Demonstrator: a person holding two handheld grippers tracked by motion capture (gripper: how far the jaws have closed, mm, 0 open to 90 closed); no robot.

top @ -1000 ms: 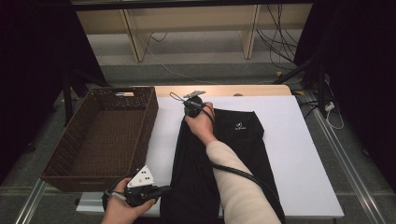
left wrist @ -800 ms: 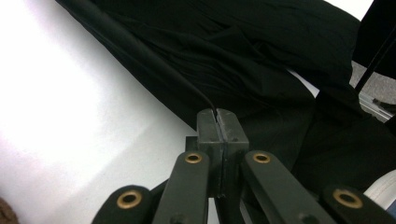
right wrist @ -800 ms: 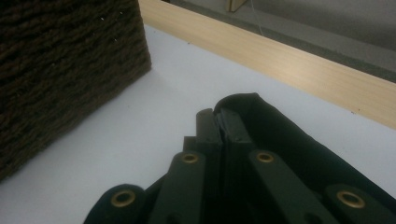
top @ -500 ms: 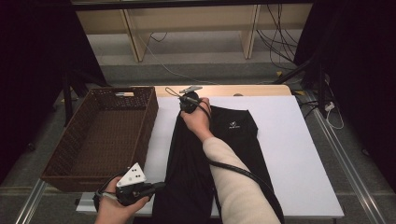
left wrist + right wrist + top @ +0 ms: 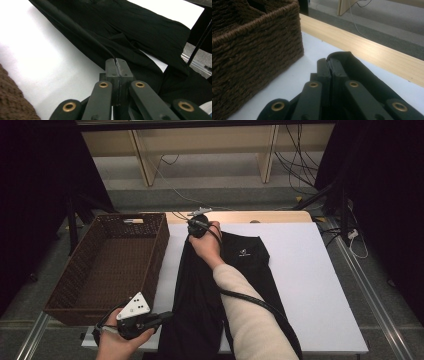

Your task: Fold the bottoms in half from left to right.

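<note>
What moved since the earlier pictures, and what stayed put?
The left gripper slid a little toward the table's near-left corner, still pinching the black trousers' hem. The right gripper, clamped on the waistband corner, barely shifted, and the left trouser half has been drawn narrower. The brown wicker basket and white table stayed put.

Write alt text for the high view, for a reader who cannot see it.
A person folds black trousers on a white table, the right hand-held gripper pinching the far waistband corner and the left hand-held gripper pinching the fabric's near edge. An empty brown wicker basket sits on the table's left side.
</note>
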